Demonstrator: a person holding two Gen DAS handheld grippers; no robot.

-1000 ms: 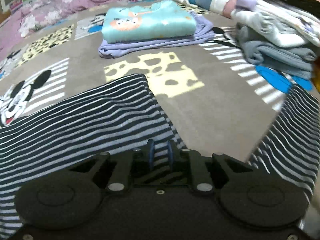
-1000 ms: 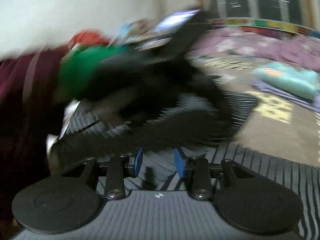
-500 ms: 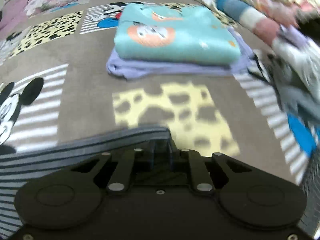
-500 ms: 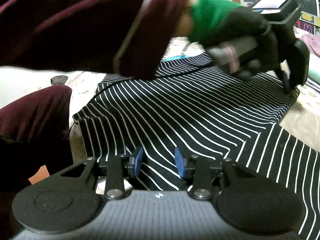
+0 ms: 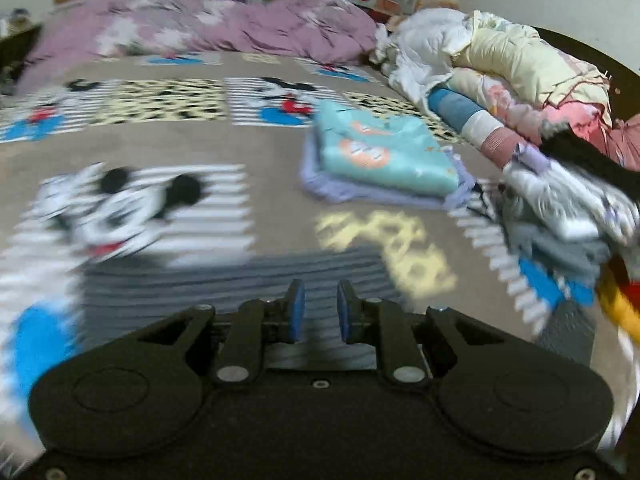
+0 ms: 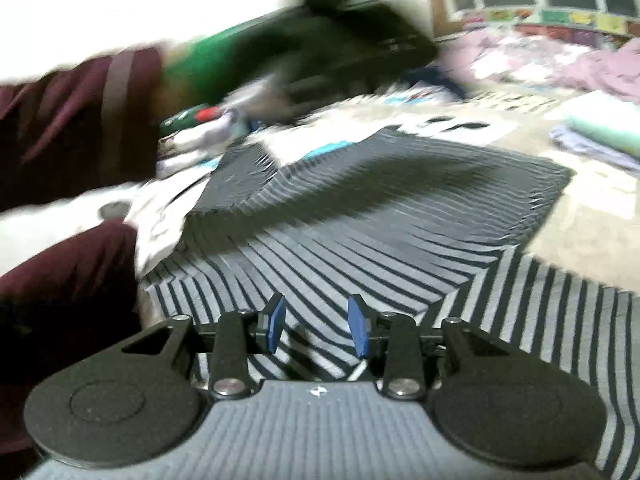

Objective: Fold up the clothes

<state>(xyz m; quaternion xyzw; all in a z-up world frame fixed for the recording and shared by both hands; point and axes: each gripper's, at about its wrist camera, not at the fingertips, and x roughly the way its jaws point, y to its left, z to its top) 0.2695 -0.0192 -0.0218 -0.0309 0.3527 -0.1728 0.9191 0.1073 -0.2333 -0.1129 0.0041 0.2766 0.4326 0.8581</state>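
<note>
So my left gripper [image 5: 319, 312] is up over the bed with its 2 blue pads a little apart and nothing pinched between them, so it's loose, not holding anything. The striped black-and-white garment [image 6: 400, 216] lies flat on the cartoon-print blanket [image 5: 240, 152] right under both grippers, with 1 side folded over on itself. My right gripper [image 6: 318, 326] hangs just above the stripes, jaws apart, no cloth between the pads. In the right view my left hand, in a green-cuffed glove [image 6: 208, 68], is a blur above the garment. Further up the bed there's a folded teal top [image 5: 384, 152] sitting on a lilac piece [image 5: 340, 192], and a messy clothes pile [image 5: 560, 184] to the right.
</note>
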